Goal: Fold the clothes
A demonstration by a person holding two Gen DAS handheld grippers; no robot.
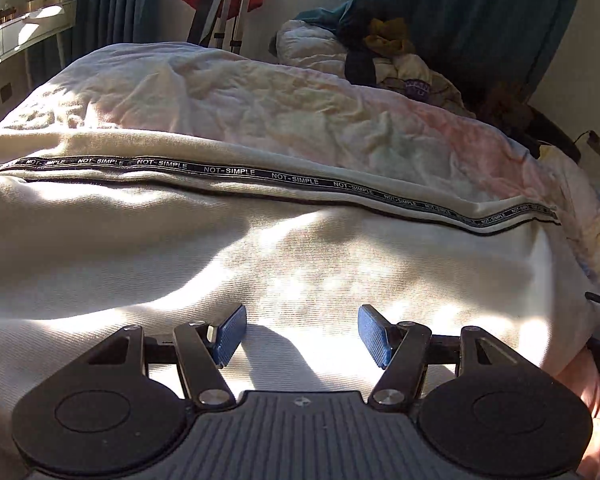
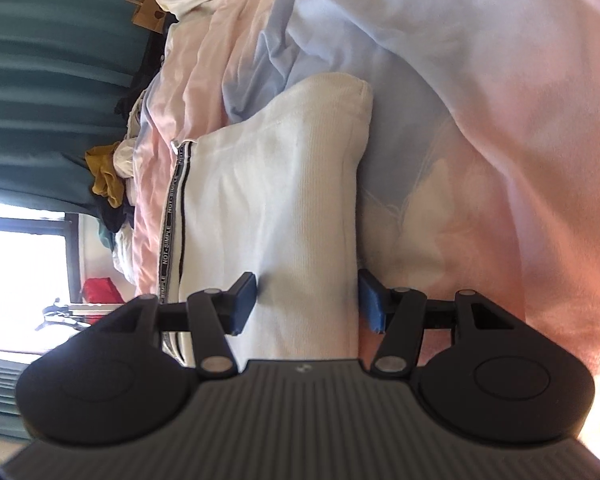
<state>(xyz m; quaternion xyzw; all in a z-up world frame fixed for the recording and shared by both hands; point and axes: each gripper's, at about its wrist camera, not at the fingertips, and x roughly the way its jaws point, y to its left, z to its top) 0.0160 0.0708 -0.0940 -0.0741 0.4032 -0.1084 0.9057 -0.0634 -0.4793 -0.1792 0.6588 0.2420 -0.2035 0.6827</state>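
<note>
Cream trousers with a black "NOT-SIMPLE" side stripe lie stretched across the bed. My left gripper is open just above the cloth, its blue pads apart and empty. In the right wrist view, which is rolled sideways, the same trousers run away from me with the stripe on their left. My right gripper is open with its jaws on either side of the folded trouser edge, one pad on the cloth and one beside it.
A rumpled pastel pink and blue duvet covers the bed. A pile of clothes lies at the far end by dark teal curtains. A white desk stands far left. A paper bag sits by the curtain.
</note>
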